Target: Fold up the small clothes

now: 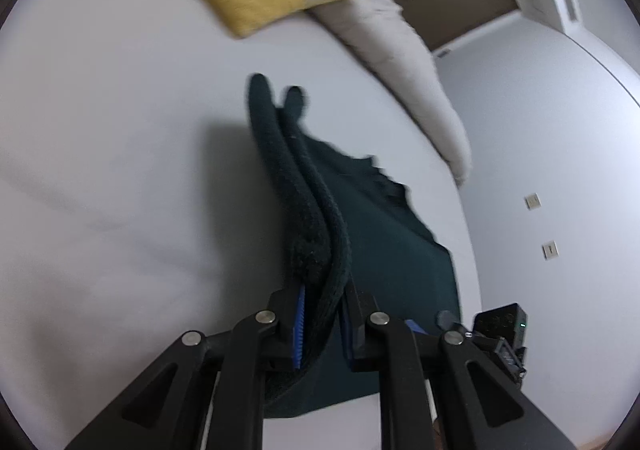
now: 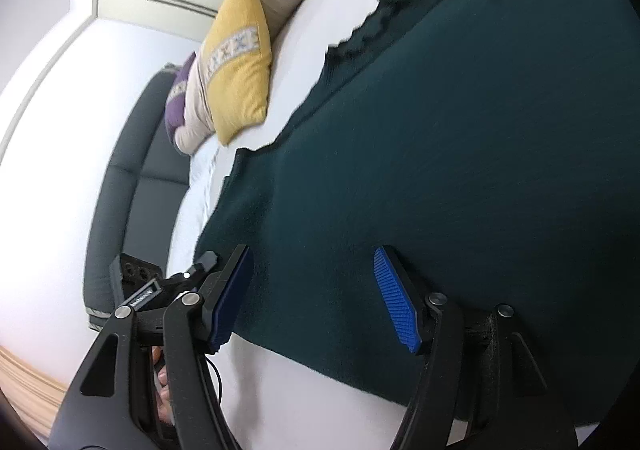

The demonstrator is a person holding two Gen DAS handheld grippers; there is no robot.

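Fold barely begun | left gripper (image 1: 320, 314) jaws clench sweater (image 2: 440, 130) edge, lifted off bed (image 1: 100, 170) | right gripper (image 2: 316, 294) jaws parted over hem, gripping nothing

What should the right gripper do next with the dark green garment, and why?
Probably close on the hem. The left gripper already pinches a lifted fold of the dark green garment, while the right gripper stands open, pads either side of the edge lying flat on the white bed.
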